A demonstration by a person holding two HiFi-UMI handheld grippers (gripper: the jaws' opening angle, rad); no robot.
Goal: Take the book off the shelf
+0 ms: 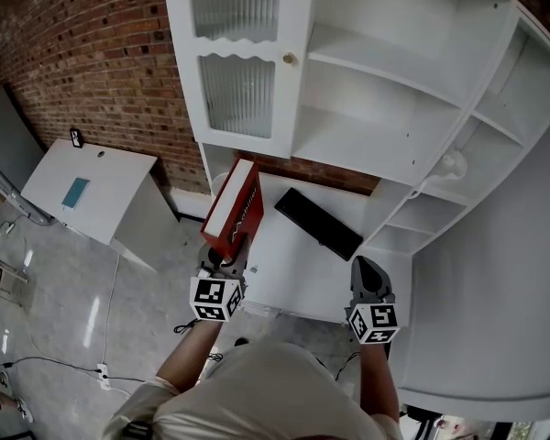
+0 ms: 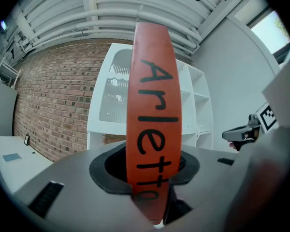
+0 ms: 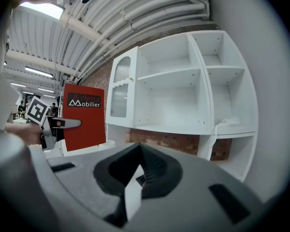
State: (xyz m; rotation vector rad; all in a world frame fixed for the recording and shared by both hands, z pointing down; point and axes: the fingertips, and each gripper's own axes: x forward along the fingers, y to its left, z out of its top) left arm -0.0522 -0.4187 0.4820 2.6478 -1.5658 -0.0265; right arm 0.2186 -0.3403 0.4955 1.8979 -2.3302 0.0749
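A red book (image 1: 231, 207) with white page edges stands upright over the left end of the white desk top (image 1: 293, 269), below the shelves. My left gripper (image 1: 231, 257) is shut on its near lower end. In the left gripper view the red spine (image 2: 153, 105) with black lettering rises from between the jaws of the left gripper (image 2: 152, 197). The right gripper view shows the book's cover (image 3: 83, 117) at the left. My right gripper (image 1: 370, 280) hovers at the desk's right front, jaws together and holding nothing; the right gripper (image 3: 135, 187) faces the shelves.
A flat black slab (image 1: 318, 223) lies on the desk between the grippers. The white shelf unit (image 1: 385, 90) stands behind with bare shelves, and a ribbed-glass cabinet door (image 1: 238, 71) is at its left. A white side table (image 1: 82, 191) and brick wall (image 1: 82, 53) are to the left.
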